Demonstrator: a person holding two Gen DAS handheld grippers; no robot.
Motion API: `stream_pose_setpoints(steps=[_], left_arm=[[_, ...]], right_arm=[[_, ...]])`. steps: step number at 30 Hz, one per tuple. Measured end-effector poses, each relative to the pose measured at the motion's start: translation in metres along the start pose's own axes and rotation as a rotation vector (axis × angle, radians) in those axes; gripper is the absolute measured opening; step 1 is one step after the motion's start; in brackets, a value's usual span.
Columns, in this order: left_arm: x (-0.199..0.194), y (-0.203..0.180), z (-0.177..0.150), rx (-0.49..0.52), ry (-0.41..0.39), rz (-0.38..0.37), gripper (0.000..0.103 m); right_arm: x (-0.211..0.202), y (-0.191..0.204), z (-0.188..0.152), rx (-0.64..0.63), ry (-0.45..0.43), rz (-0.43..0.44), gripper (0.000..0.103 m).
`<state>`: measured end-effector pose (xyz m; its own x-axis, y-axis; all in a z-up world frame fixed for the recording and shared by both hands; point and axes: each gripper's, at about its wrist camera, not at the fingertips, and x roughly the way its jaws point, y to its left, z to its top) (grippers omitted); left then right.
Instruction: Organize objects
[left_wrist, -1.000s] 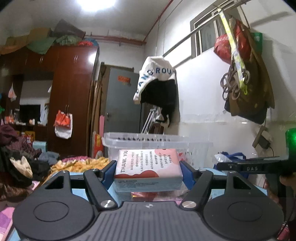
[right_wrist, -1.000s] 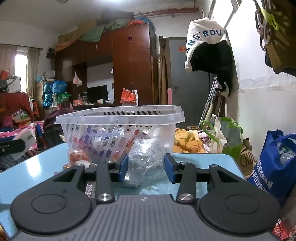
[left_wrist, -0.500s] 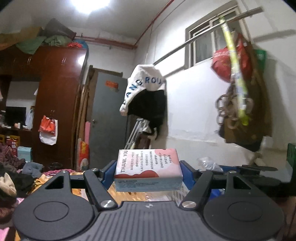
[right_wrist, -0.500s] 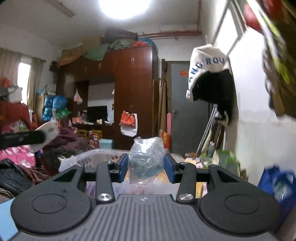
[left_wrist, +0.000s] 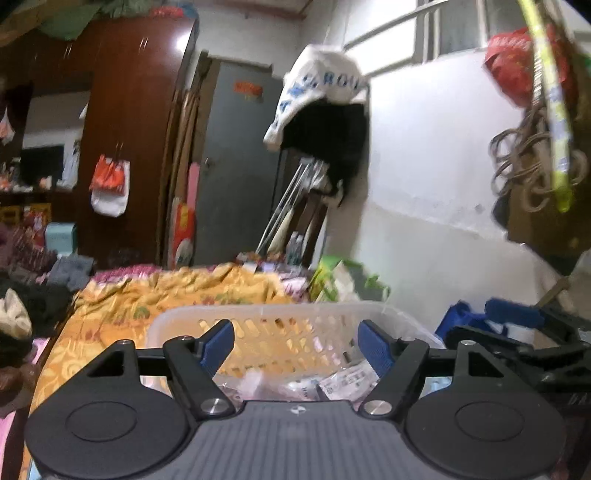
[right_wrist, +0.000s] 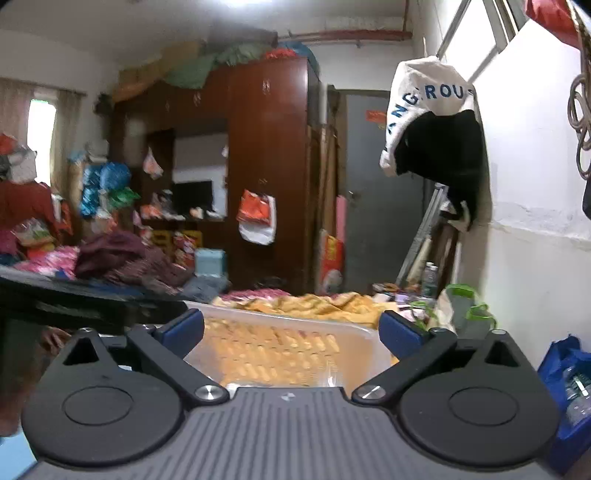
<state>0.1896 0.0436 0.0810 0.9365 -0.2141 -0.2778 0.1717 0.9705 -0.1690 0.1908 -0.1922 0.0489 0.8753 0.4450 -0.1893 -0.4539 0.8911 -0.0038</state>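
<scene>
Both grippers hover over the white plastic basket (left_wrist: 280, 325), and both are spread wide with nothing between their blue pads. The left gripper (left_wrist: 297, 347) has its 2 fingers parted above the basket's near half; just below and beyond its fingertips lie several small packets (left_wrist: 332, 384), resting loosely on the basket floor. The right gripper (right_wrist: 291, 328) is likewise released, its fingers straddling the basket's rim (right_wrist: 295, 319), with the slotted far wall showing between them. The right gripper's black body also shows at the right edge of the left view, close beside the left one.

The task's things, as far as can be seen, sit inside the basket; whether more remain outside it cannot be told from these views.

The risks I see are 3. The 2 grippers are close together, so a careless withdrawal could knock them into each other. An open finger could catch the basket's rim and tip or drag the light basket. Blur in the left view suggests quick motion, which makes either slip likelier.
</scene>
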Motion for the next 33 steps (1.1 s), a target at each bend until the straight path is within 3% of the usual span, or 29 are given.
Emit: stream_pose_setpoints(steps=[5,12,15,17,19,21,22,23,27,33], left_arm=[[-0.050,0.004,-0.023,0.000,-0.046,-0.017,0.087],[-0.074,0.016,-0.084,-0.021,0.068,-0.034,0.087],[-0.076,0.021,-0.103,-0.023,0.101,-0.040,0.087],[-0.077,0.020,-0.109,-0.011,0.111,-0.037,0.087],[-0.078,0.017,-0.112,0.002,0.113,-0.033,0.087],[-0.077,0.013,-0.114,0.010,0.124,-0.046,0.087],[-0.077,0.010,-0.115,0.019,0.128,-0.056,0.087],[-0.076,0.006,-0.117,0.033,0.133,-0.063,0.087],[-0.067,-0.014,-0.126,0.112,0.175,-0.062,0.087],[-0.045,-0.037,-0.135,0.202,0.258,-0.004,0.087]], right_arm=[[-0.039,-0.008,-0.027,0.112,0.006,0.077,0.103],[-0.054,0.024,-0.099,-0.019,0.194,0.177,0.102],[-0.050,0.030,-0.111,-0.034,0.245,0.217,0.083],[-0.045,0.029,-0.111,-0.040,0.275,0.216,0.064],[-0.043,0.032,-0.110,-0.062,0.283,0.205,0.058],[-0.038,0.034,-0.113,-0.080,0.328,0.212,0.042],[-0.035,0.035,-0.114,-0.090,0.351,0.219,0.021],[-0.036,0.038,-0.117,-0.095,0.357,0.217,0.017],[-0.053,0.031,-0.121,-0.048,0.277,0.200,0.017],[-0.067,0.019,-0.120,0.023,0.162,0.171,0.017]])
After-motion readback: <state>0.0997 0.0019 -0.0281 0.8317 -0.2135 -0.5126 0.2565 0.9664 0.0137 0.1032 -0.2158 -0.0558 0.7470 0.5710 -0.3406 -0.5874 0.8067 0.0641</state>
